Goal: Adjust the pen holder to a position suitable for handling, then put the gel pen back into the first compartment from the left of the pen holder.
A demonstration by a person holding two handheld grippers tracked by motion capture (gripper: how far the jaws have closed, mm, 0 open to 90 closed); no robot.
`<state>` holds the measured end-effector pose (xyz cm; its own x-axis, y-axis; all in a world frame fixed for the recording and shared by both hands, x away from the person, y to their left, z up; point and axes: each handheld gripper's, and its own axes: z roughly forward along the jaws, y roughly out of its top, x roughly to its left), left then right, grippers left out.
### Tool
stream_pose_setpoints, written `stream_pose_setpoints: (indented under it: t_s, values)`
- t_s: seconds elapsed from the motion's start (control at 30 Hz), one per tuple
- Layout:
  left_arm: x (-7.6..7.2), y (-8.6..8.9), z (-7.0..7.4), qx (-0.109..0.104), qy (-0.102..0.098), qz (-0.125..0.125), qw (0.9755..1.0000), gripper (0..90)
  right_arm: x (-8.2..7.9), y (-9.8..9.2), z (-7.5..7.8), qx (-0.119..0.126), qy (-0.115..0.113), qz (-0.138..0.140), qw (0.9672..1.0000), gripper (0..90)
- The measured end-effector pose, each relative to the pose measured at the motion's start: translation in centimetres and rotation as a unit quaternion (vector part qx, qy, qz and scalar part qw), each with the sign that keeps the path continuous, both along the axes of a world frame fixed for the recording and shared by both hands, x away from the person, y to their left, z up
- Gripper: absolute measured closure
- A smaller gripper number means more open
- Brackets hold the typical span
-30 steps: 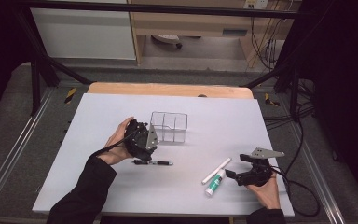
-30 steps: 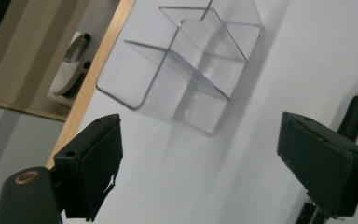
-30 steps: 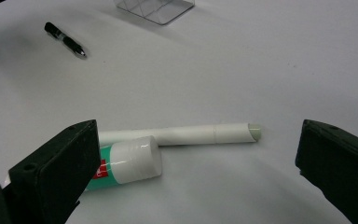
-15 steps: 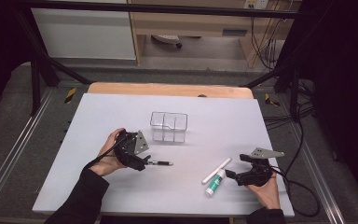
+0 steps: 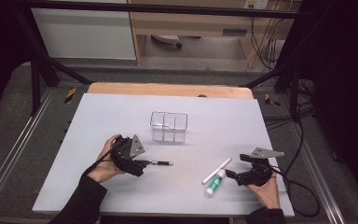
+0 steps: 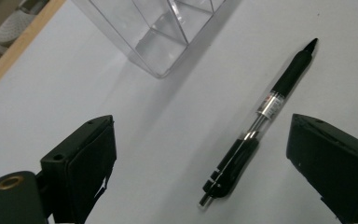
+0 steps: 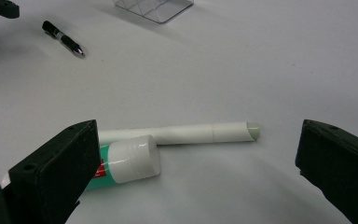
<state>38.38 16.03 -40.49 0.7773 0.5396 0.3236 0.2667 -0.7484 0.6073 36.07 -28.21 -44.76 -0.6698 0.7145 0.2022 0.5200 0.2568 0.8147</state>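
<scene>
nothing is in the clear box (image 5: 168,126) yet: the left gripper (image 6: 205,154) has just been opening its fingers wide around the pen (image 6: 261,116) lying mid-surface, unheld, while the right gripper (image 7: 196,163) waits wide open before the white tube (image 7: 191,133) and glue stick (image 7: 126,163) near the right edge.

The left gripper (image 5: 142,164) rests at the black pen's (image 5: 158,163) end; the right gripper (image 5: 230,175) sits beside a green-and-white tube (image 5: 213,184) and white stick (image 5: 216,170)
</scene>
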Motion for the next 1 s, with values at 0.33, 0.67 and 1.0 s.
stream_pose_setpoints:
  t_s: [0.33,0.67,1.0]
  values:
    - [-0.1,-0.5,-1.2,-0.013,0.027,0.000,0.9995,14.3,0.0,0.0,0.0,0.002,0.000,0.000,1.0000,0.3]
    - [0.4,0.0,-1.8,-0.026,0.048,0.014,0.9984,44.9,0.0,0.0,0.0,0.002,-0.001,0.000,1.0000,0.3]
    - [1.1,0.6,-1.4,-0.038,0.062,0.034,0.9968,78.1,0.0,0.0,0.0,0.002,-0.001,0.000,1.0000,0.3]
